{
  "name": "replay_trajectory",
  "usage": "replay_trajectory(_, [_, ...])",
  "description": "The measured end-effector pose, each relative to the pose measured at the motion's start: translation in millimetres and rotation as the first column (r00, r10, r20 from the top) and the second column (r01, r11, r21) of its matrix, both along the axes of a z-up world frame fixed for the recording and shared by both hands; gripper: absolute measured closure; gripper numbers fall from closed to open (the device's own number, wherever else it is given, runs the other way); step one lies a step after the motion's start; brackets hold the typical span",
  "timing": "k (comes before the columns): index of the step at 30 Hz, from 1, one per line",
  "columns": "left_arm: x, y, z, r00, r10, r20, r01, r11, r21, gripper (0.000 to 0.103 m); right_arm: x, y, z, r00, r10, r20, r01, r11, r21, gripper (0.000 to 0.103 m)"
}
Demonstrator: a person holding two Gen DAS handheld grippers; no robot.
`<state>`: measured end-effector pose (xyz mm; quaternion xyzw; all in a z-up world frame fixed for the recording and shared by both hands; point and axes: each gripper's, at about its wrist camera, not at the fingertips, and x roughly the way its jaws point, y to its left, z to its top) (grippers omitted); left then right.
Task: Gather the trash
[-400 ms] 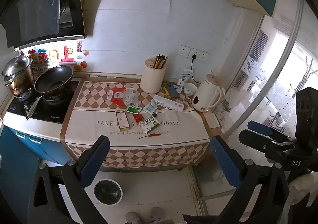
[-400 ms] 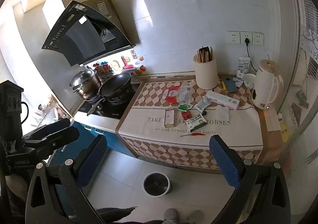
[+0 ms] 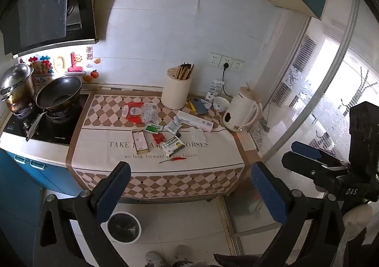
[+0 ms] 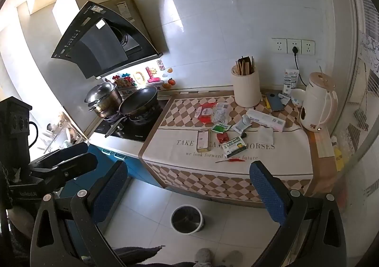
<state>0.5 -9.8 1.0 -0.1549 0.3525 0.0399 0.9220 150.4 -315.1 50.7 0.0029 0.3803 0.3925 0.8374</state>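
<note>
Hovering well back from the desk (image 3: 213, 155), left gripper (image 3: 189, 193) and right gripper (image 4: 189, 192) both have fingers spread wide, holding nothing. Trash (image 3: 163, 129) lies scattered mid-desk: wrappers, small boxes, red chili (image 3: 174, 159) at 6 o'clock of the pile. Bin (image 4: 187, 219) sits on the floor below. Likely risks: flat wrappers slipping from the pads, or sweeping into the kettle (image 3: 241, 112) at 3 o'clock and the phone (image 3: 200, 106) near it.
</note>
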Motion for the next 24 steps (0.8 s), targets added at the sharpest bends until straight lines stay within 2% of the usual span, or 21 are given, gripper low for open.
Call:
replay_trajectory(15, [0.2,4.2,3.7,1.000,-0.004,0.014,0.004,1.000,-0.010,0.000,-6.0,-4.8,11.4,1.000,0.004,0.003,-0.004,1.000,0.000,0.000])
replay_trajectory(24, [-2.4,5.8,5.0,1.000,0.007,0.017,-0.007,1.000,-0.008,0.000,-4.2,-2.6,5.0,1.000,0.017,-0.002,-0.017,1.000,-0.006,0.000])
